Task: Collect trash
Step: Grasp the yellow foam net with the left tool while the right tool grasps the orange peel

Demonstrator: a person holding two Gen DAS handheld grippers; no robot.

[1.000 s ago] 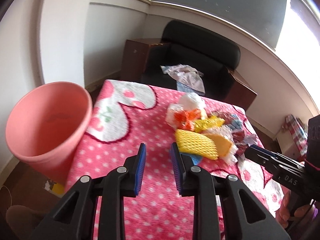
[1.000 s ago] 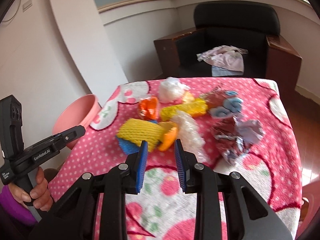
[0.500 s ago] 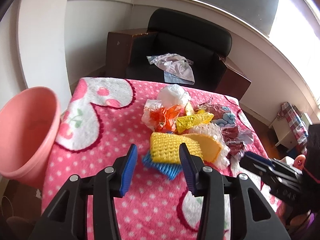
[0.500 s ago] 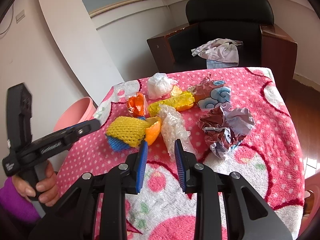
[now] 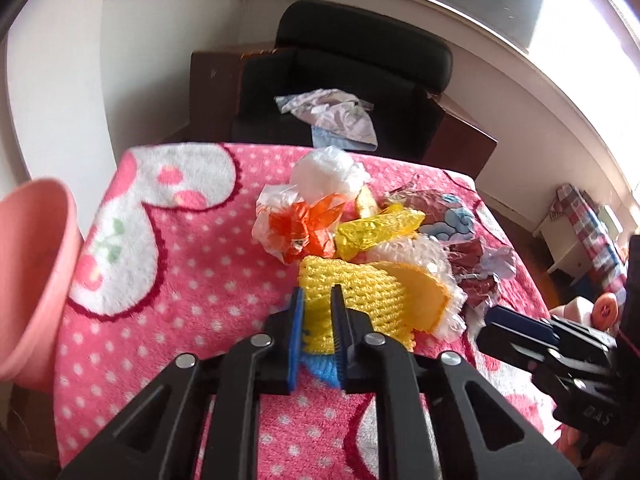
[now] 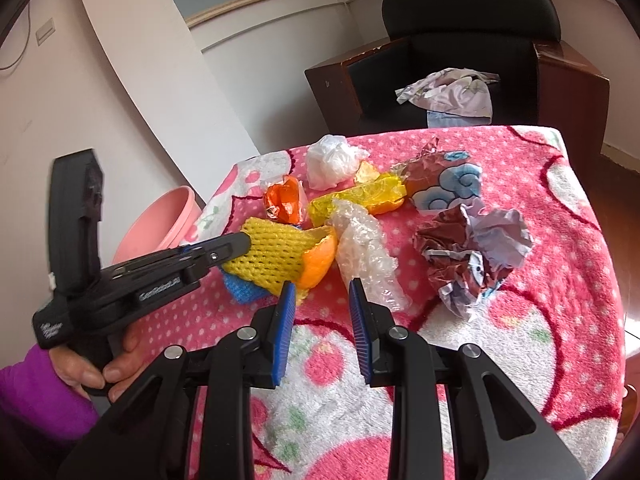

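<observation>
Left wrist view: the left tool (image 5: 318, 312) has just been closing, and its blue pads now pinch the near corner of the yellow foam net (image 5: 360, 300). A blue foam piece (image 5: 322, 368) lies under the net and shows between the lower pad edges; whether it is also caught cannot be told. The net rests on the tabletop (image 5: 192, 288), covered by a pink spotted cloth, at the near edge of the trash heap. Its long axis runs from the pads away to the right, toward the bubble wrap (image 5: 416, 248). The orange wrapper (image 5: 304, 228) and yellow bag (image 5: 376, 228) sit just beyond it.

The pink bin (image 5: 32, 280) stands off the tabletop's left edge, on the opposite side of the left tool from the net's free end. Judged from this layout, the carry must swing left, with the free end trailing across the cloth unless the net is raised first.

Right wrist view: the right tool (image 6: 322, 304) hangs above the cloth with its pads spread and nothing between them. It is near the bubble wrap (image 6: 366, 252) and the crumpled paper (image 6: 472, 252). The left tool (image 6: 236, 246) is the one at the net (image 6: 276, 256), and the bin (image 6: 160, 224) lies on its side.
</observation>
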